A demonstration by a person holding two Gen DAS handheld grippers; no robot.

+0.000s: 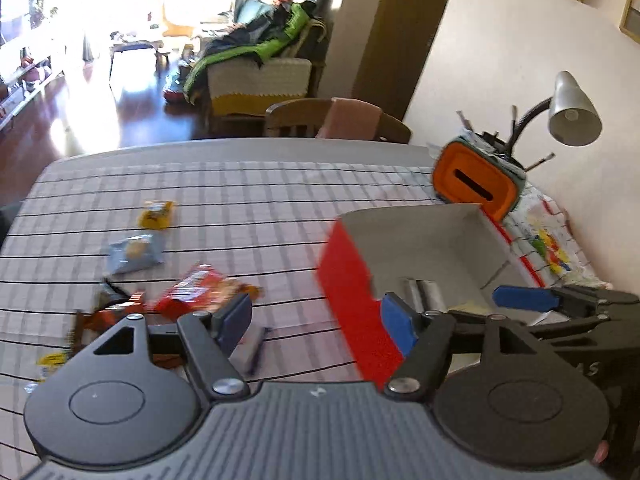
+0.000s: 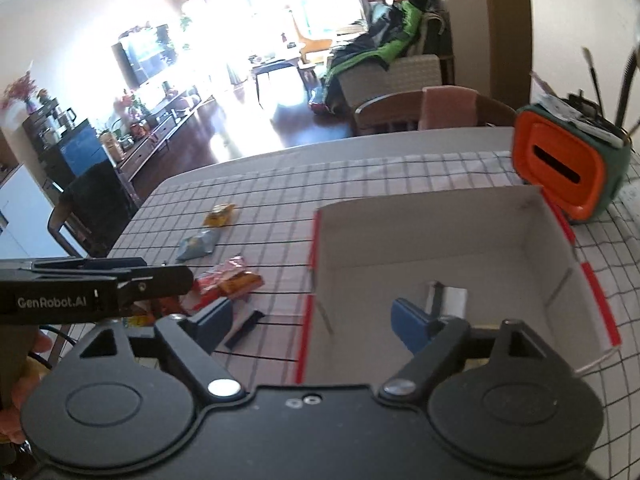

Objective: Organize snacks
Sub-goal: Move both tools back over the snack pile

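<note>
both claws, left [image 1: 316,316] & right [image 2: 312,316], gape empty; box [image 2: 440,240] lower right. risk: left claw's pad nudges box wall, shifting it.

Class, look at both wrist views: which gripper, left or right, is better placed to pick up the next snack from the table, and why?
Probably the left gripper: it is open and empty, with the red snack packet just beyond its left finger. The right gripper, also open, straddles the left wall of the red box.

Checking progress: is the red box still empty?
No. In the right wrist view, silver packets already lie inside the red box.
</note>
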